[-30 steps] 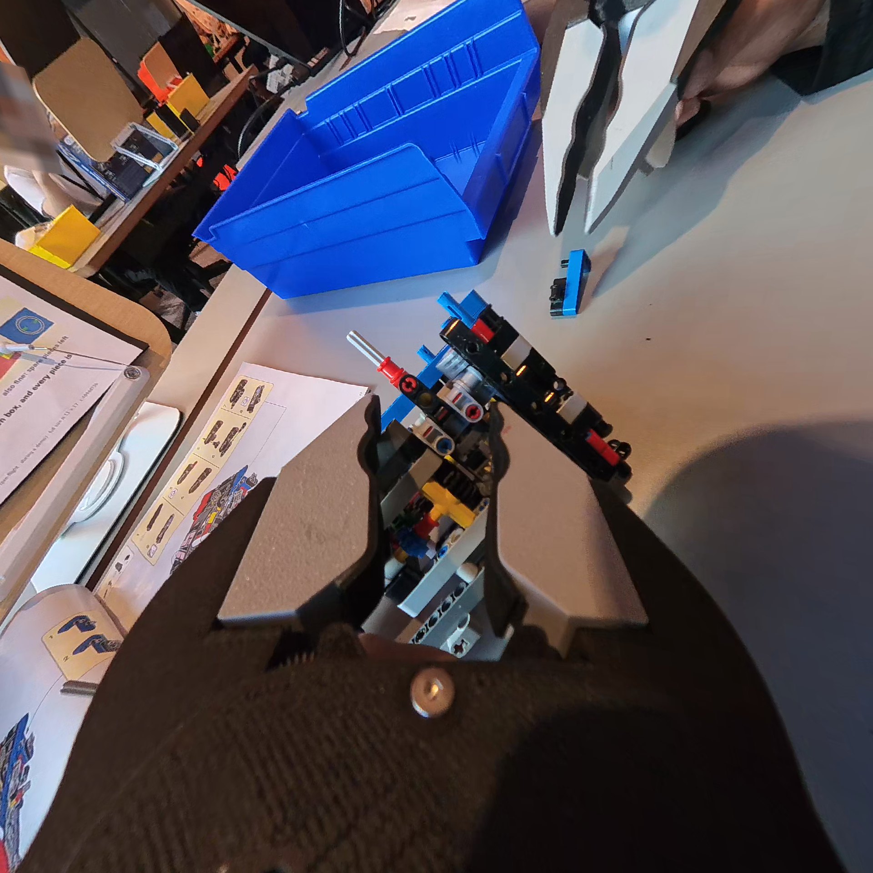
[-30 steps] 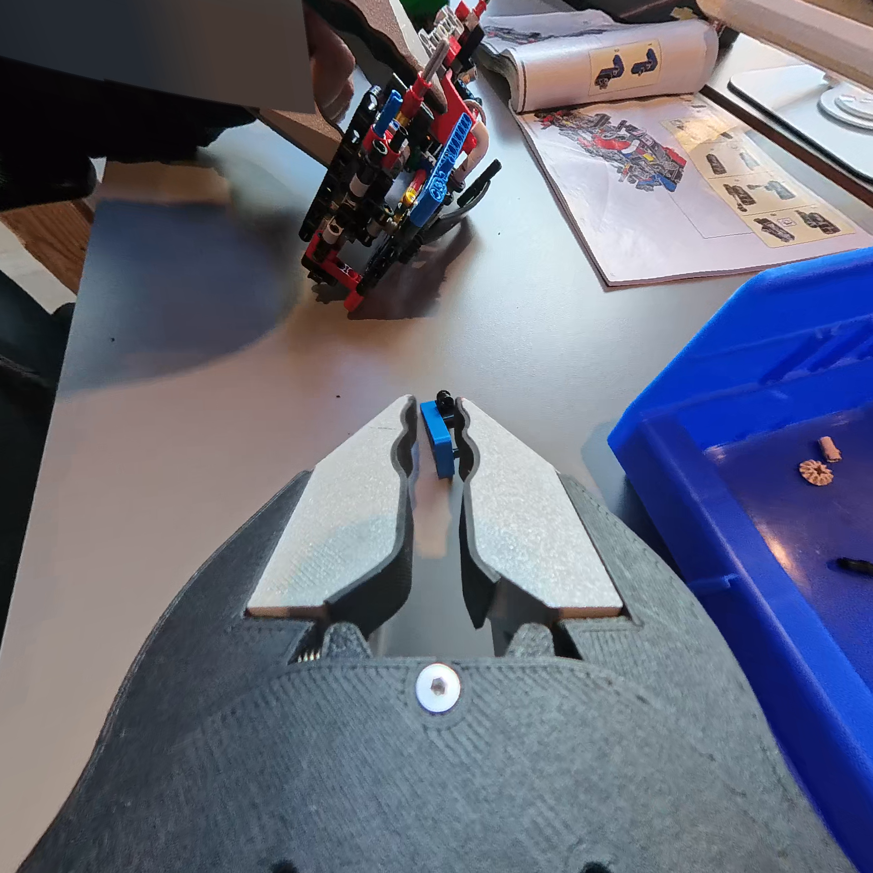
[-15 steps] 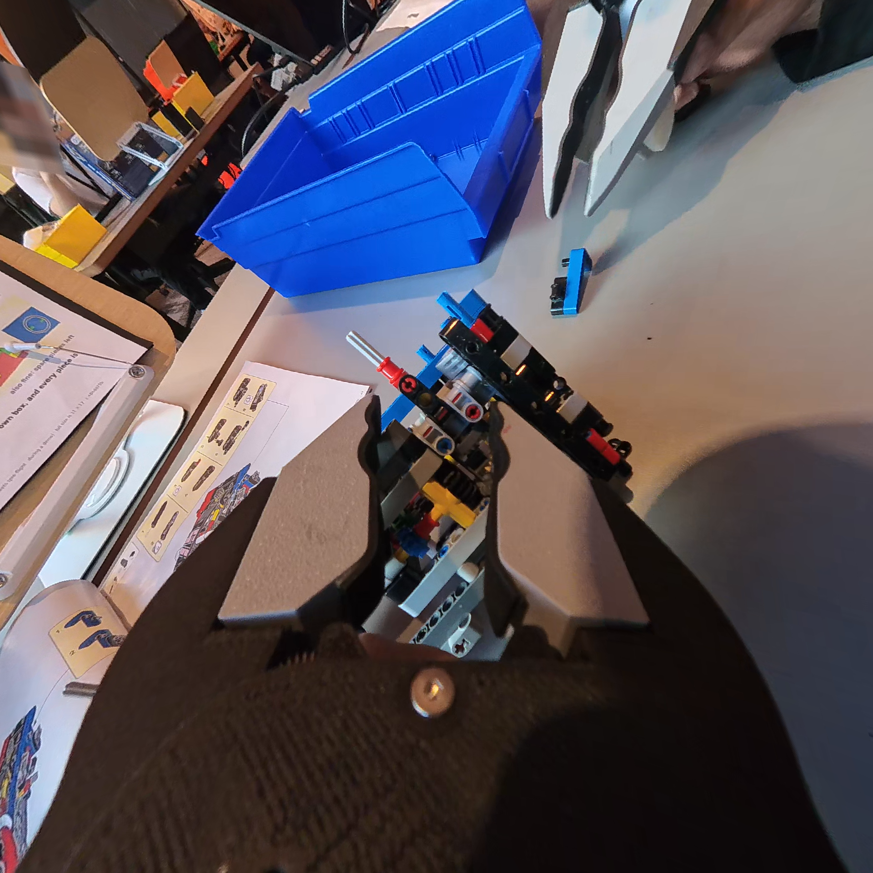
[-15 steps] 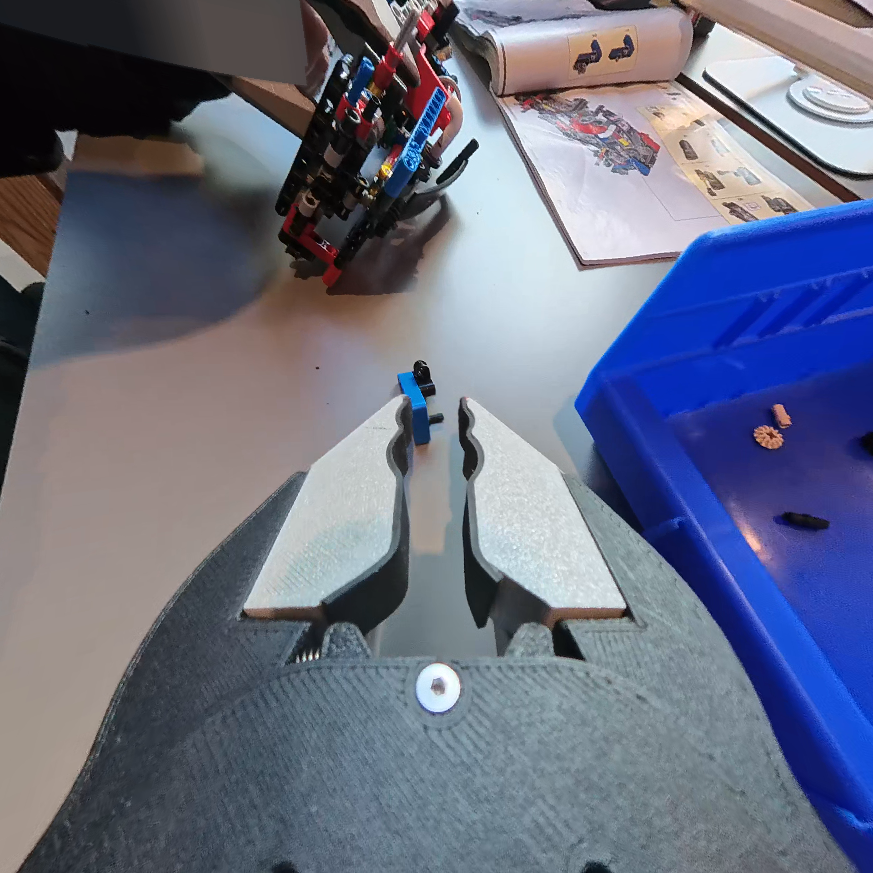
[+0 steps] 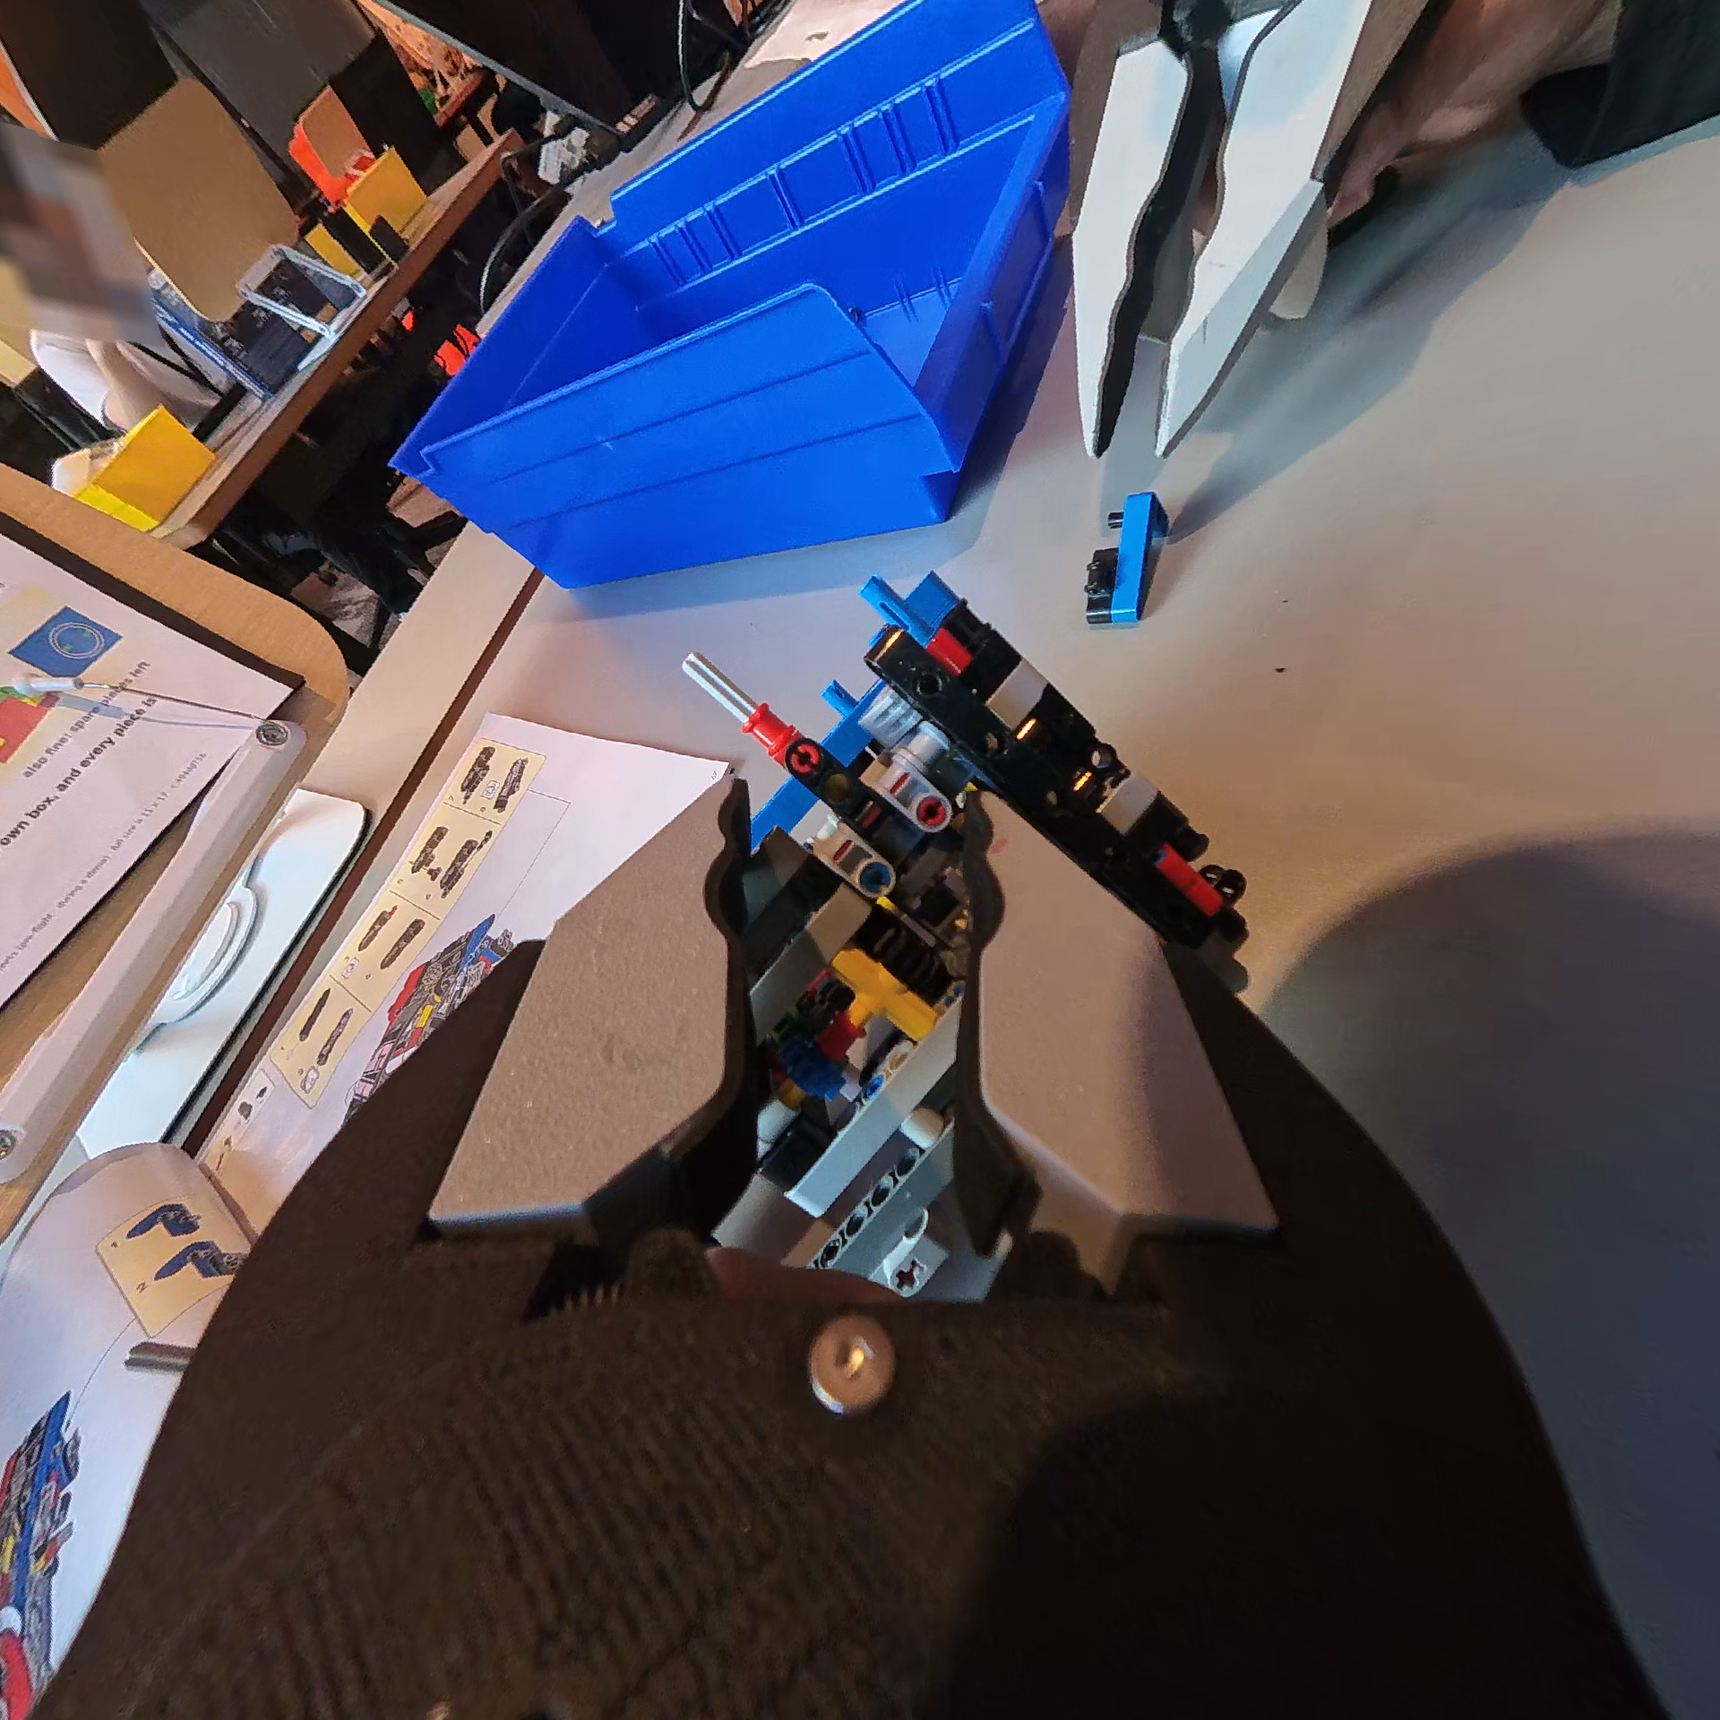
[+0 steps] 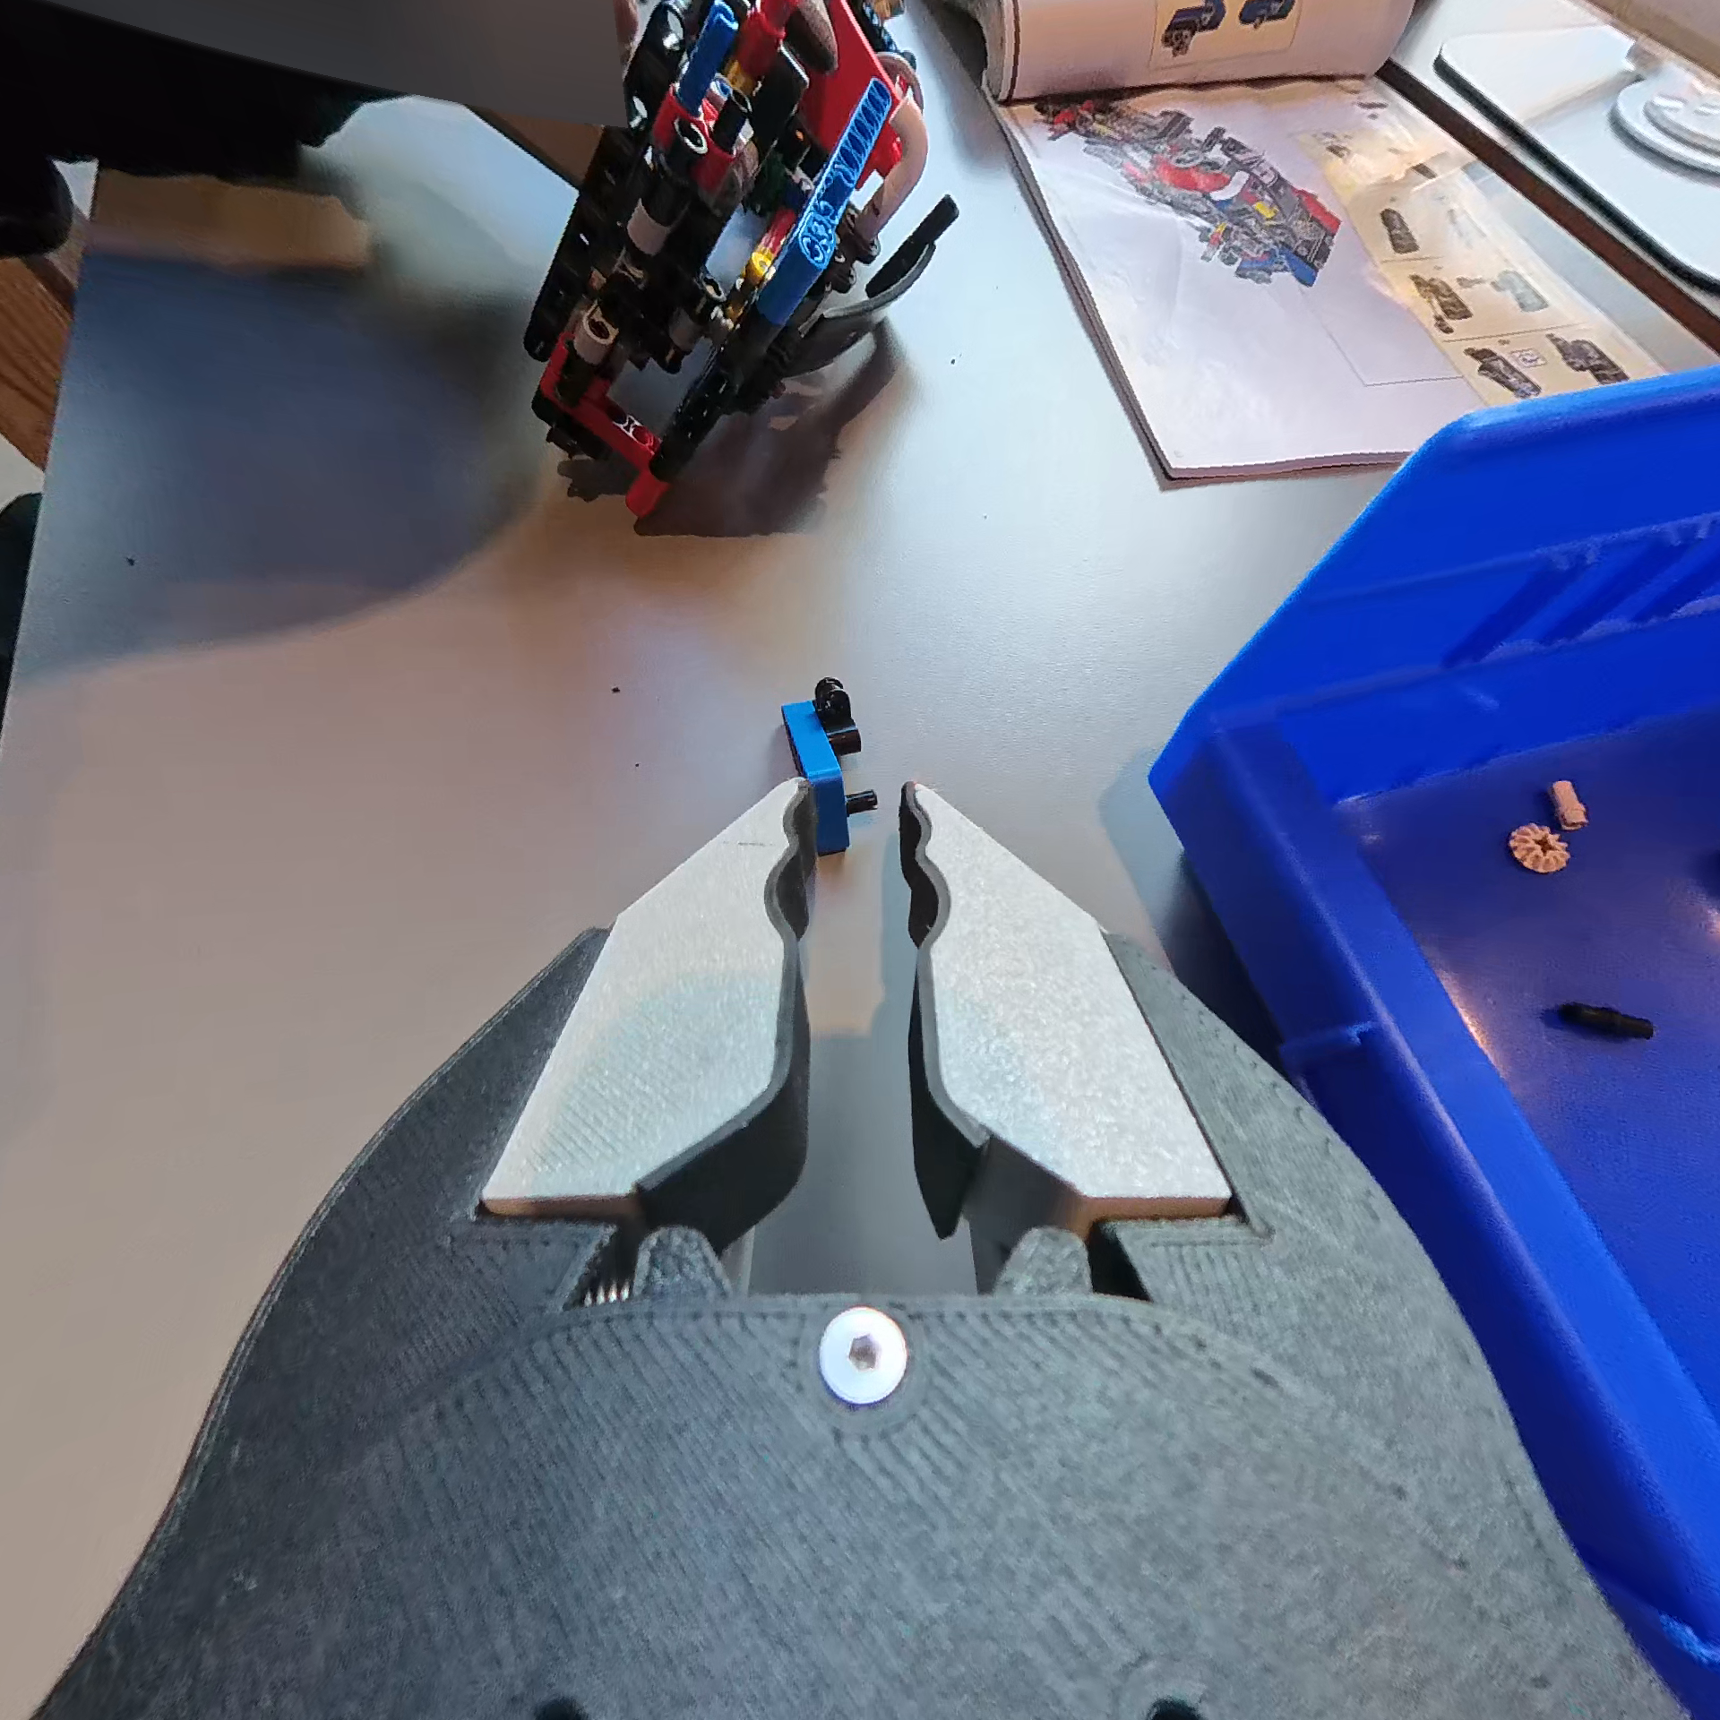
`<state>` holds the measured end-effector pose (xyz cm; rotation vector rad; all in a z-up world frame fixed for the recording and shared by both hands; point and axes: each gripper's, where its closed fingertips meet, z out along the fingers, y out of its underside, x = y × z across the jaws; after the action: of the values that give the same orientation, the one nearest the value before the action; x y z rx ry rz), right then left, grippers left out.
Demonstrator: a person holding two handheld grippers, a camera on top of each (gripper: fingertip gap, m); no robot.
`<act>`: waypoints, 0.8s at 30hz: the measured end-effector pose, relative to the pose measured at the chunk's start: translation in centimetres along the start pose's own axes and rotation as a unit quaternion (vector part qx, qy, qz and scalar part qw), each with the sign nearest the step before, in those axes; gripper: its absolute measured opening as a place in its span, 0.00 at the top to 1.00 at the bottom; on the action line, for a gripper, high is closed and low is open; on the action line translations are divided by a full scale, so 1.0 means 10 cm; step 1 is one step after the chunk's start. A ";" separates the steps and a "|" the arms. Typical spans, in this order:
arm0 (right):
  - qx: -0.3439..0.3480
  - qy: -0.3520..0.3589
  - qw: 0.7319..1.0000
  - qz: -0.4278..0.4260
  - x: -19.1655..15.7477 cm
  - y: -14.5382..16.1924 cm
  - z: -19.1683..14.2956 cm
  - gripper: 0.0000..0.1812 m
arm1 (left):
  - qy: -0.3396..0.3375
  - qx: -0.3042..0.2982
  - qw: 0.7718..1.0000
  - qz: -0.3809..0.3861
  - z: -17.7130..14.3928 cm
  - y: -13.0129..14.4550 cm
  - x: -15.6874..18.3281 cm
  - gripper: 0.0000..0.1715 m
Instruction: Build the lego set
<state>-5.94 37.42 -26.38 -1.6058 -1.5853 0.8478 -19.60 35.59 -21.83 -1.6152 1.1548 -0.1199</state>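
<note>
The left gripper (image 5: pixel 852 819) has a black ribbed printed body and flat grey wedge fingers with wavy black inner edges; its jaws are clamped on the lego model (image 5: pixel 940 838), a dense frame of black, grey, red and blue beams with a yellow piece and a thin grey axle poking out to the far left. The model's lower end rests on the smooth grey table (image 5: pixel 1396 651), tilted.

In the right wrist view, the right gripper (image 6: pixel 856 791) shows the same build, its pale fingers speckled and matt. Its jaws stand slightly apart, holding nothing. Just past its tips, close against the left one, lies a small blue beam (image 6: pixel 819 772) with short black pins on its right side, flat on the table. Farther off and to the left stands the model, with a red bar at its base and a long blue beam along one side.

On the right is a glossy blue plastic bin (image 6: pixel 1396 931) with ribbed walls; on its floor lie a tan gear (image 6: pixel 1538 849), a small tan bush (image 6: pixel 1567 804) and a black pin (image 6: pixel 1605 1020). Beyond, between the model and the bin, an open instruction booklet (image 6: pixel 1256 279) lies flat, its near pages curled over at the far edge. A rounded white plate (image 6: pixel 1629 102) lies at the far right corner.
</note>
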 end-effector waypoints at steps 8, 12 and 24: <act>0.001 -0.001 1.000 0.000 0.00 0.00 0.00 0.92 | 0.000 0.000 1.000 -0.001 0.00 0.00 0.00 0.75; -0.001 0.001 1.000 -0.005 -0.01 0.00 0.00 0.92 | -0.001 0.001 1.000 -0.001 0.00 0.00 0.00 0.75; -0.020 0.005 1.000 -0.020 -0.03 0.04 0.04 0.92 | -0.002 0.001 1.000 -0.001 0.01 0.00 0.00 0.75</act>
<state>-6.05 37.18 -26.97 -1.5988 -1.6305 0.7902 -19.57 35.65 -21.83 -1.6144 1.1505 -0.1180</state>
